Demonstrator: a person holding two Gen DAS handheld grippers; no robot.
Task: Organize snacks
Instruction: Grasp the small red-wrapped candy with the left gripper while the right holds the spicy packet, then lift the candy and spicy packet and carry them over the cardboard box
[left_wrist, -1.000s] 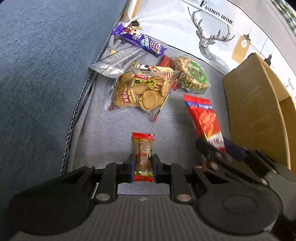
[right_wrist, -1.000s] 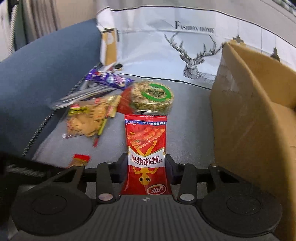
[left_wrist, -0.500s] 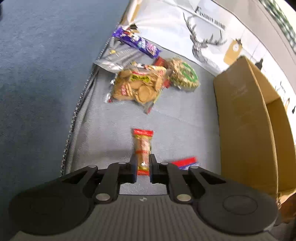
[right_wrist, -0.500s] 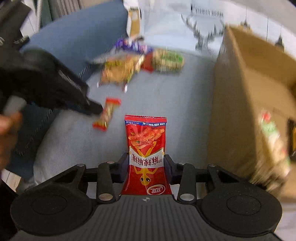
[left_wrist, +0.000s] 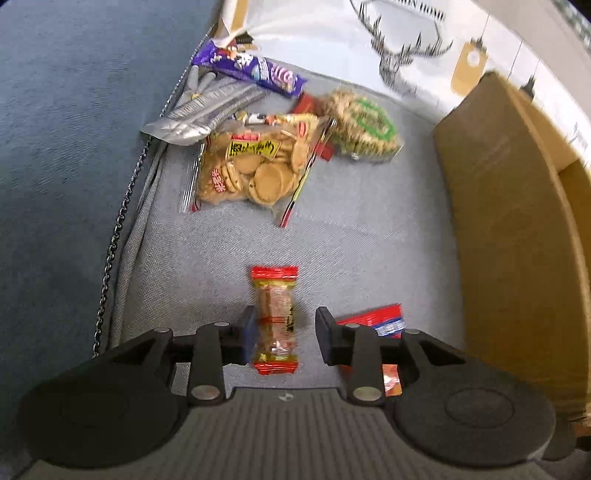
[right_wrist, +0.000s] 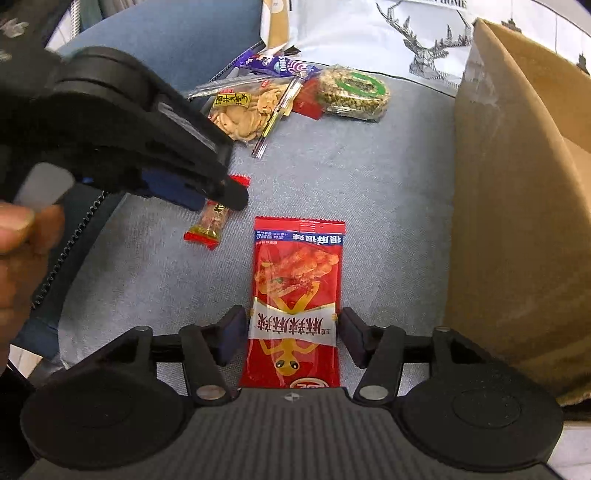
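Jaws on both tools have just been opening. On our left gripper (left_wrist: 284, 334) they stand apart around a small red-ended candy bar (left_wrist: 275, 319) lying on the grey cushion (left_wrist: 369, 229), the right pad clear of it. Our right gripper (right_wrist: 293, 336) straddles the red spicy-strip packet (right_wrist: 295, 299), pads just off its edges. Ahead of both lie the biscuit bag (left_wrist: 255, 164) and other snacks; the cardboard box (right_wrist: 517, 206) stands to the right.
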